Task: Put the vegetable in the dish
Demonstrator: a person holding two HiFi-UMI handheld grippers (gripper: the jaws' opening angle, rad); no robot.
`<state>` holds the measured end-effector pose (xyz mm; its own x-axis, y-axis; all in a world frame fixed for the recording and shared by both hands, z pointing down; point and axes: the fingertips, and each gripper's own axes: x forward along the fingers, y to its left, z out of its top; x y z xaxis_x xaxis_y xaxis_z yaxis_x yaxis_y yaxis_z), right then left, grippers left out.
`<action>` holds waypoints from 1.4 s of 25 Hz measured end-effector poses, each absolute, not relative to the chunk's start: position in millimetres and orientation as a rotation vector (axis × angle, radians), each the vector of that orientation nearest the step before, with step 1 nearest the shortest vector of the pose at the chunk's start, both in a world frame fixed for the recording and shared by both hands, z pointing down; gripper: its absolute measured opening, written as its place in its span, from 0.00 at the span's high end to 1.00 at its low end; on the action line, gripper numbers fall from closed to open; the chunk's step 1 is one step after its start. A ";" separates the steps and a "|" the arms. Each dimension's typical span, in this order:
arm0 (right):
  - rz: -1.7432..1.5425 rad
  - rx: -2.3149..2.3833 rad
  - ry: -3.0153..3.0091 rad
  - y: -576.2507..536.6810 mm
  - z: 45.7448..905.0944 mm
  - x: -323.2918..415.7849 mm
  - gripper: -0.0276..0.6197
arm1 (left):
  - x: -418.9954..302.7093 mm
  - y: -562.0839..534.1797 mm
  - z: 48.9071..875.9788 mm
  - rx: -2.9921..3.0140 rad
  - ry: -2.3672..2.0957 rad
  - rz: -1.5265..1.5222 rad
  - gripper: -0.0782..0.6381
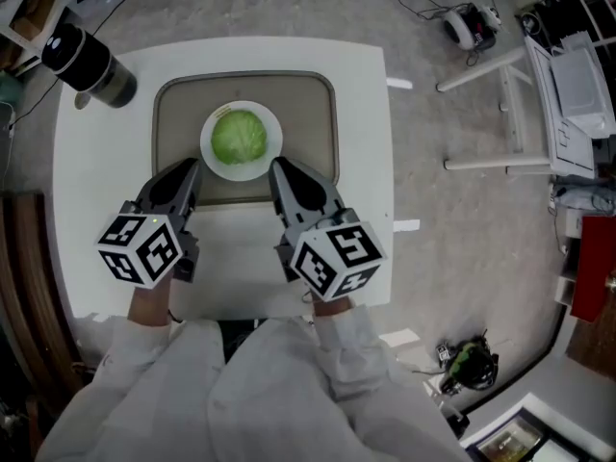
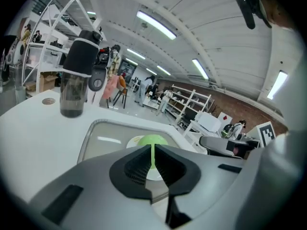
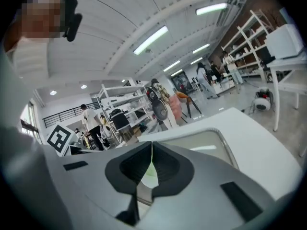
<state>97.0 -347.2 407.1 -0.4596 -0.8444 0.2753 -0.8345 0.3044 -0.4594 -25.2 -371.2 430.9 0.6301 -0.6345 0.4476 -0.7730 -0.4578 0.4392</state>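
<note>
Risk: left claw [image 1: 190,168], jaws pressed together on nothing, hovering just beside dish [image 1: 274,154]. Careless swing nudging dish, rolling vegetable [image 1: 239,137] out. Right claw [image 1: 280,167], likewise closed and empty, posing same risk from other side.
Containers: bottle [image 1: 91,65] standing far left on table [image 1: 96,181], contents unclear; tray [image 1: 173,114] carrying dish; dish holding green vegetable.

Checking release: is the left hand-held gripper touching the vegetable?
Apart. The head view shows bare dish rim between the left hand-held gripper tip and the vegetable; the left gripper view shows its jaws together, empty.
</note>
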 end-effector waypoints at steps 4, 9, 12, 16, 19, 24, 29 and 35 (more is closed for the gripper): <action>-0.642 -1.585 2.560 -311.1 363.0 96.3 0.94 | -22.5 -333.7 398.6 2.287 -1.112 0.215 0.88; -0.642 -1.651 2.548 -258.6 342.0 102.7 0.94 | -13.7 -273.5 367.6 2.356 -1.114 0.169 0.88; -0.621 -1.598 2.580 -224.6 329.8 100.5 0.94 | -7.8 -238.1 352.0 2.393 -1.102 0.154 0.88; -0.599 -1.506 2.658 -178.1 320.3 88.3 0.94 | -3.4 -196.5 337.6 2.443 -1.091 0.176 0.88; -0.596 -1.422 2.694 -146.5 323.3 76.4 0.94 | 0.3 -170.9 335.0 2.457 -1.080 0.177 0.88; -0.631 -1.431 2.714 -112.5 325.5 67.2 0.94 | 4.8 -131.1 331.1 2.474 -1.046 0.186 0.88; -0.593 -1.470 2.710 -104.6 317.0 68.0 0.94 | 0.7 -112.9 330.4 2.477 -1.035 0.189 0.88; -0.567 -1.475 2.714 -98.1 314.1 63.9 0.94 | -5.4 -105.0 330.2 2.478 -1.015 0.197 0.88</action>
